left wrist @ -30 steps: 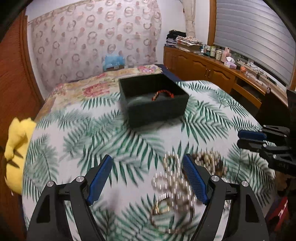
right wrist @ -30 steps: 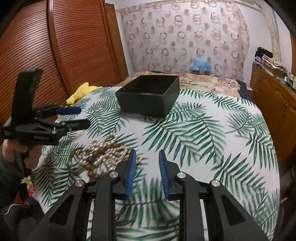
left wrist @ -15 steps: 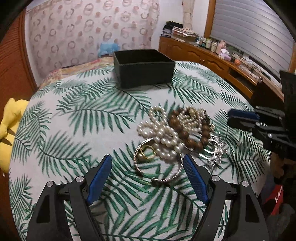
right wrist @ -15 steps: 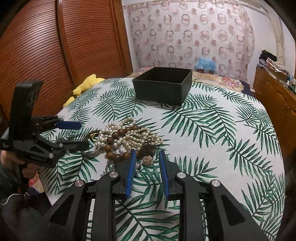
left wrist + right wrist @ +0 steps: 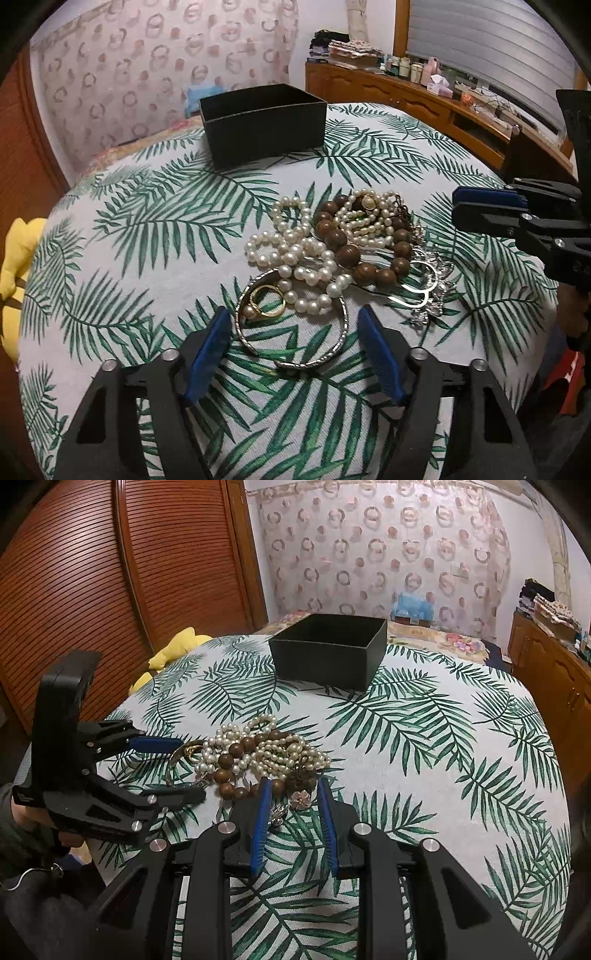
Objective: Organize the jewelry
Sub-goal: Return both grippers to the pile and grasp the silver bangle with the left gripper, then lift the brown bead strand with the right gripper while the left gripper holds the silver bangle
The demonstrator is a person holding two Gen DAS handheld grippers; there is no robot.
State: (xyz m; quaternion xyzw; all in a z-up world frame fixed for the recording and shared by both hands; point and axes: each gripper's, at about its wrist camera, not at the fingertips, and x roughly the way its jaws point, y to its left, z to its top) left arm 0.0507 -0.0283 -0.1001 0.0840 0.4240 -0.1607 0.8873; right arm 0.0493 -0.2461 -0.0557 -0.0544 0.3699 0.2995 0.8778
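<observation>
Both spread wide near the black box (image 5: pixel 264 123), left gripper (image 5: pixel 293 345) around the silver bangle (image 5: pixel 295 332), right gripper (image 5: pixel 293 812) by the flower charm (image 5: pixel 301 799), ready to grab.

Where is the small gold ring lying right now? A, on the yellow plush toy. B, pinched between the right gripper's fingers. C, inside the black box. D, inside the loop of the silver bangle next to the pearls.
D: the gold ring rests on the cloth within the silver bangle, beside the pearl strands, near the open left gripper.
</observation>
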